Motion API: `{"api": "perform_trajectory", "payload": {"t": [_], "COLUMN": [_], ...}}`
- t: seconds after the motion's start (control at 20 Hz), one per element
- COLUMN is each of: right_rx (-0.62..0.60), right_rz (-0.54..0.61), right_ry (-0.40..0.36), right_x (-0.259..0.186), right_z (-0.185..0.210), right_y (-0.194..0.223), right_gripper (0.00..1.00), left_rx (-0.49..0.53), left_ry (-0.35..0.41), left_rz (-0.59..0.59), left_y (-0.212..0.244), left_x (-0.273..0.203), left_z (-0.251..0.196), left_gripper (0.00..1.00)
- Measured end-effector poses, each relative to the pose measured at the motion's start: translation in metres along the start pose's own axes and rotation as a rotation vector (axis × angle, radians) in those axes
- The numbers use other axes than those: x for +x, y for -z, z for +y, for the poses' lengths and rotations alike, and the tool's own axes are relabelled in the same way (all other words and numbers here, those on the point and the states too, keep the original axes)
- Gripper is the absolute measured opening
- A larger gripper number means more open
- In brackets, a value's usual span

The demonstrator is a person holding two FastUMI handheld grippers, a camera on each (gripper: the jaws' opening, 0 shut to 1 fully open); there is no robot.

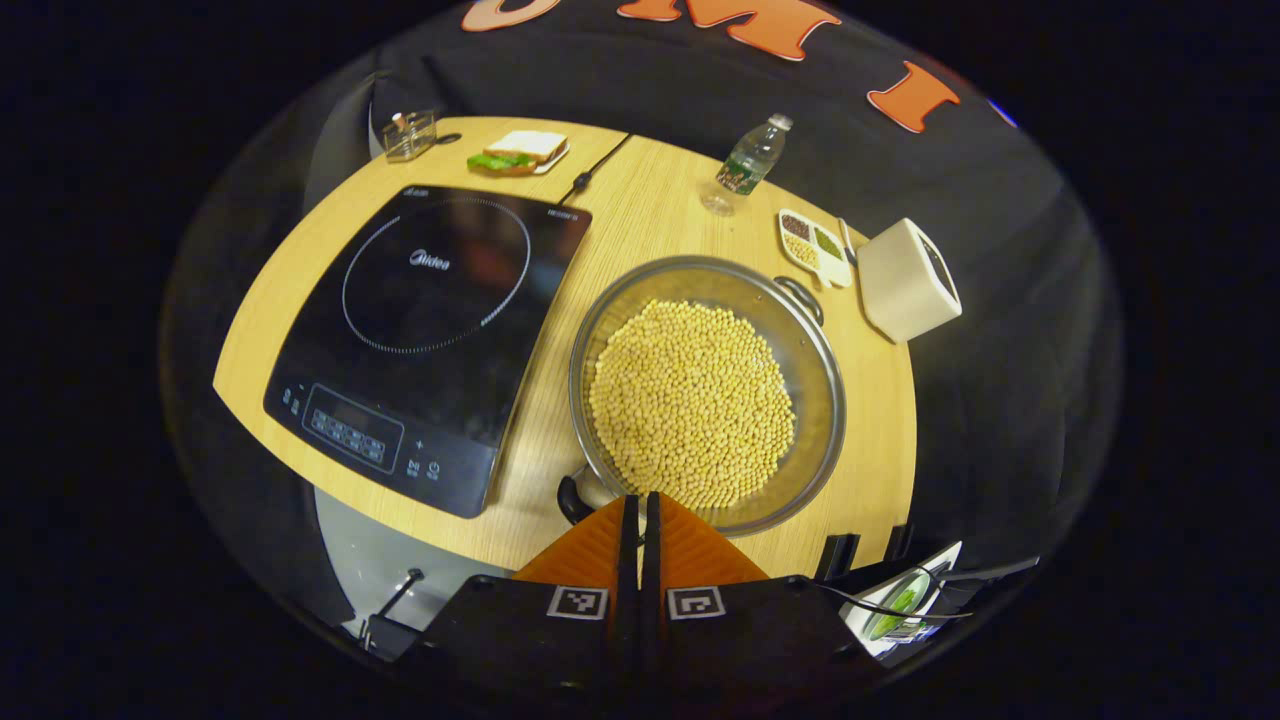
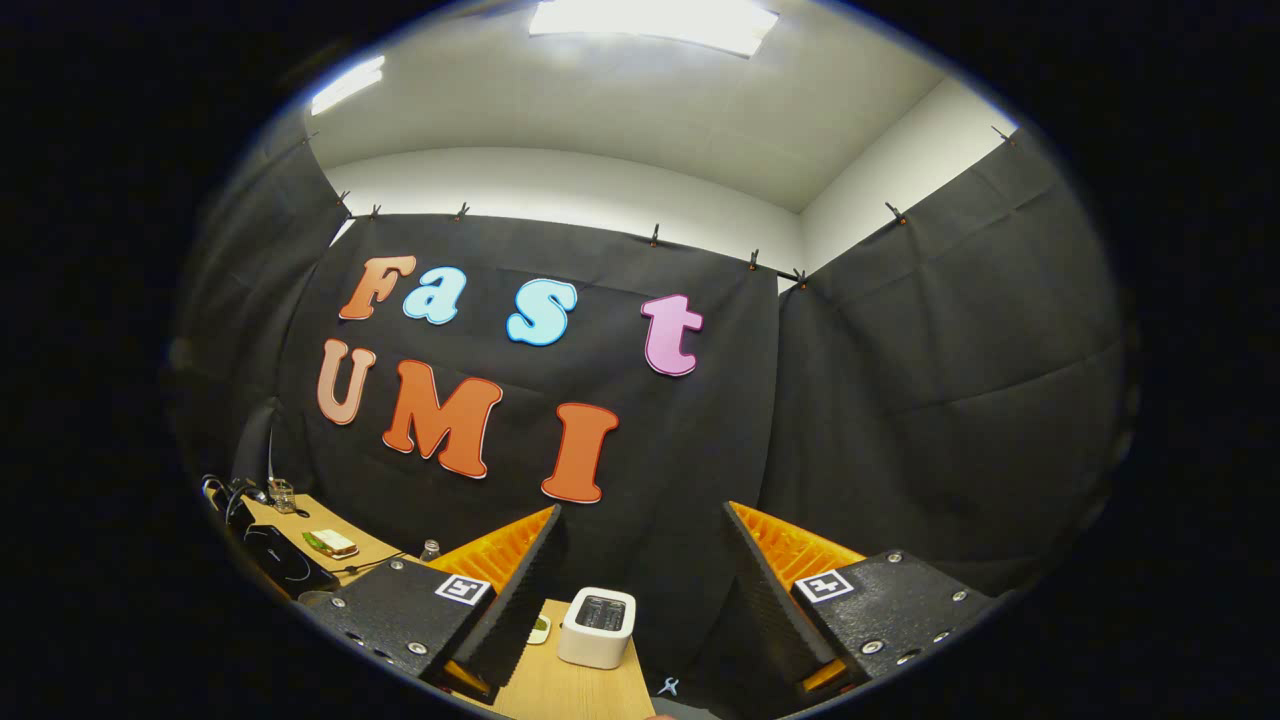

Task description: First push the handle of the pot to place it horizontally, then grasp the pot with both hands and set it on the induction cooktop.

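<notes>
With the left hand-held gripper (image 1: 640, 515) pressed together over the near handle (image 1: 573, 497) of the pot (image 1: 708, 393) beside the induction cooktop (image 1: 430, 340), and the right hand-held gripper (image 2: 640, 560) spread apart aloft, we should nudge that handle sideways gently.

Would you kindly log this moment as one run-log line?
left gripper: shut, above pot near rim | right gripper: open, raised, empty | pot of soybeans: beside induction cooktop | step: handle push pending
</notes>
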State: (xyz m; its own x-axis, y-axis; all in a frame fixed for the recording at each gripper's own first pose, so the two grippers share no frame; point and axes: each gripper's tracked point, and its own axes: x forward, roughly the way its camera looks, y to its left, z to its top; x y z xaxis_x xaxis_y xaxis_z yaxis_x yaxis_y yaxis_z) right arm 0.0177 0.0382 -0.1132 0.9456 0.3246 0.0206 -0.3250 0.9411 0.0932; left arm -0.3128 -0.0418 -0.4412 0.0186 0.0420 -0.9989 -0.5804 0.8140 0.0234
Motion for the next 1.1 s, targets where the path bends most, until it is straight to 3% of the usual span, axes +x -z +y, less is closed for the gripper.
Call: {"api": "perform_trajectory", "payload": {"t": [0.5,0.75,1.1], "right_rx": [-0.006,-0.017,-0.021], "right_rz": [0.056,0.079,0.102], "right_ry": [0.029,0.085,0.130], "right_x": [-0.011,-0.015,-0.011], "right_z": [-0.015,-0.023,-0.020], "right_y": [0.021,0.025,0.031], "right_gripper": [0.95,0.95,0.95], "left_rx": [-0.141,-0.150,-0.074], "left_ry": [0.022,-0.024,-0.132], "left_rz": [0.251,0.293,0.221], "left_y": [0.067,0.059,0.016], "left_x": [0.048,0.063,0.070], "left_z": [-0.007,0.004,0.019], "left_gripper": [0.08,0.08,0.08]}}
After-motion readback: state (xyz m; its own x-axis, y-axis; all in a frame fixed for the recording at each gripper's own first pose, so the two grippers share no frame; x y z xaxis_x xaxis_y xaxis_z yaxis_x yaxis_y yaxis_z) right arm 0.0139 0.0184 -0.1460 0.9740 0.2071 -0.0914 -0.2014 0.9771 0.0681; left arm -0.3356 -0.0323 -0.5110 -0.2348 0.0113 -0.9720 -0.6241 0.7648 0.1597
